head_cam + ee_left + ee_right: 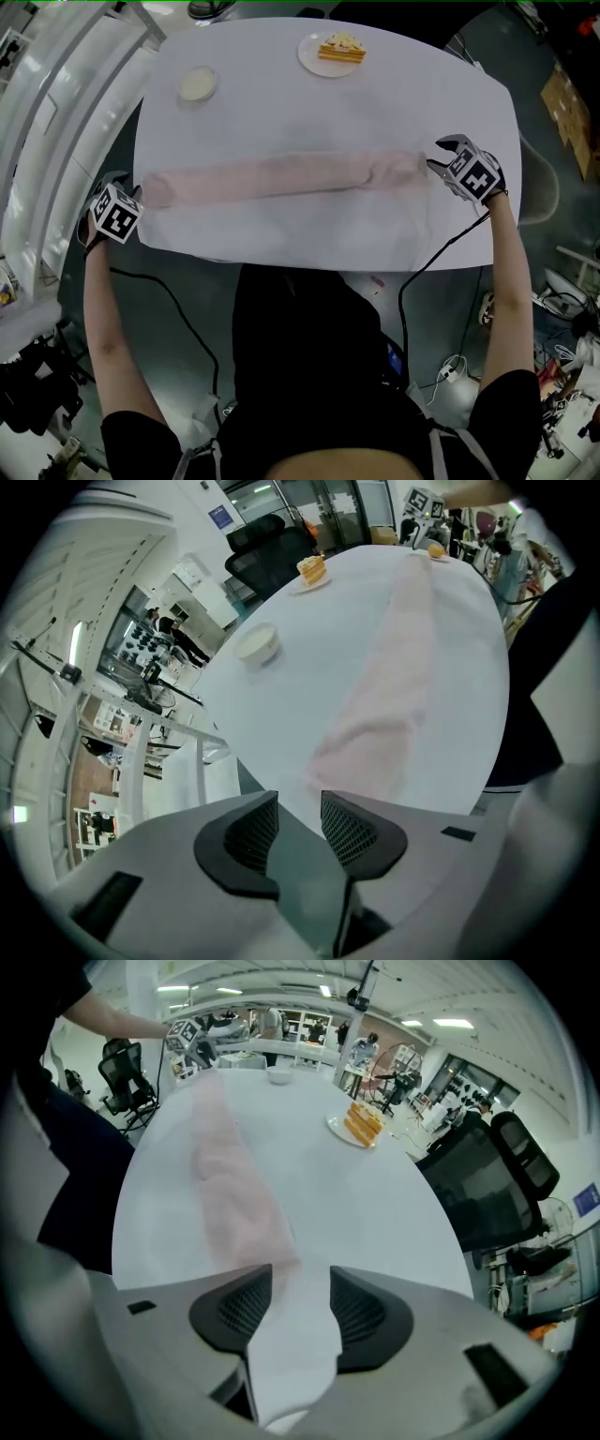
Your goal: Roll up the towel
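A long pale pink towel (281,176) lies in a roll across the white oval table (375,103), running left to right. Just off the towel's left end, at the table's edge, my left gripper (137,195) hangs open. In the left gripper view the left gripper (298,803) has nothing between its pads, and the towel (380,705) stretches away ahead of it. My right gripper (437,156) hovers at the towel's right end, also open. In the right gripper view the right gripper (300,1274) is empty, with the towel (234,1199) just beyond its tips.
At the table's far side stand a plate with a slice of layered cake (339,49) and a small shallow bowl (198,84). White railing (47,103) runs along the left. Cables (441,253) trail from the grippers down to the floor.
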### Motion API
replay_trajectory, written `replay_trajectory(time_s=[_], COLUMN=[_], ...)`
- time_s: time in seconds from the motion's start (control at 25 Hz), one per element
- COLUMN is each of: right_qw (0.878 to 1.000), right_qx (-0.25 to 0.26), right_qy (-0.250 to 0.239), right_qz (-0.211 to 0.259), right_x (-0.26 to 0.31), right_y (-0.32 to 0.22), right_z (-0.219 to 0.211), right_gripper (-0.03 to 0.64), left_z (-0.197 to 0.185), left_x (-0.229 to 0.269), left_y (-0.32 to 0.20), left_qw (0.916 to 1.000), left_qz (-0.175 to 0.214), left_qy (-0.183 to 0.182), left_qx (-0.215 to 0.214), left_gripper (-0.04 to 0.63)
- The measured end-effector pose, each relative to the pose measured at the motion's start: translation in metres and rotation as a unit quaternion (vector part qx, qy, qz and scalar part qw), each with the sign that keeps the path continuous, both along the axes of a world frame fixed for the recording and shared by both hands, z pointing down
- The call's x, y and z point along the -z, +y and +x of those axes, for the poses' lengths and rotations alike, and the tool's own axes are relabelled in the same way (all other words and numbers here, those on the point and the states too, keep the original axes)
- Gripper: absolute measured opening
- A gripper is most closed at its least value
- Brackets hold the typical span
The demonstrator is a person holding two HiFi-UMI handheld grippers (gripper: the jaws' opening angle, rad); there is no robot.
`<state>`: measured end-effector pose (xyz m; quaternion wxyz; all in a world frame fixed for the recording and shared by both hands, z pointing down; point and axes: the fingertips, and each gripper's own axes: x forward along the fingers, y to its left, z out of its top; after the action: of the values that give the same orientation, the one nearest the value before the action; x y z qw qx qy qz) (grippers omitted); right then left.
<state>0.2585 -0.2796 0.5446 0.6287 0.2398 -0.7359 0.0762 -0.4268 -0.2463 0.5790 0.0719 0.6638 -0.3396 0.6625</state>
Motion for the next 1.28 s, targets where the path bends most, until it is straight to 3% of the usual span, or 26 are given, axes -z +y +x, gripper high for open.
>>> replay_trajectory(time_s=[0.16, 0.4, 0.52, 0.56, 0.64, 0.76, 0.96, 1.28], right_qw=[1.0, 0.999, 0.999, 0.999, 1.0, 0.999, 0.998, 0.999], right_qx=[-0.008, 0.019, 0.026, 0.026, 0.026, 0.034, 0.04, 0.027], right_qy=[-0.004, -0.013, -0.012, -0.011, -0.003, 0.022, 0.046, 0.039], right_qz=[-0.012, -0.038, -0.028, -0.021, 0.0, 0.027, 0.035, 0.026], right_x=[-0.003, -0.021, -0.029, -0.031, -0.033, -0.036, -0.035, -0.038], right_y=[0.027, 0.072, 0.077, 0.076, 0.072, 0.071, 0.073, 0.087], right_z=[0.006, -0.015, -0.024, -0.027, -0.03, -0.028, -0.008, -0.004], right_gripper=[0.206, 0.206, 0.205, 0.198, 0.099, 0.037, 0.028, 0.028], left_z=[0.002, 0.014, 0.023, 0.024, 0.024, 0.021, 0.014, 0.003], left_x=[-0.003, -0.022, -0.033, -0.036, -0.042, -0.046, -0.049, -0.049], left_y=[0.029, 0.059, 0.059, 0.058, 0.058, 0.059, 0.063, 0.068], left_qw=[0.9998, 0.999, 0.9986, 0.9984, 0.998, 0.9971, 0.9971, 0.997], left_qz=[-0.018, -0.029, -0.034, -0.037, -0.041, -0.034, -0.037, -0.053], left_qy=[0.004, 0.009, 0.01, 0.008, -0.003, -0.029, -0.037, -0.026], left_qx=[-0.009, -0.033, -0.04, -0.041, -0.047, -0.061, -0.055, -0.051], left_gripper=[0.147, 0.147, 0.147, 0.147, 0.145, 0.066, 0.028, 0.02])
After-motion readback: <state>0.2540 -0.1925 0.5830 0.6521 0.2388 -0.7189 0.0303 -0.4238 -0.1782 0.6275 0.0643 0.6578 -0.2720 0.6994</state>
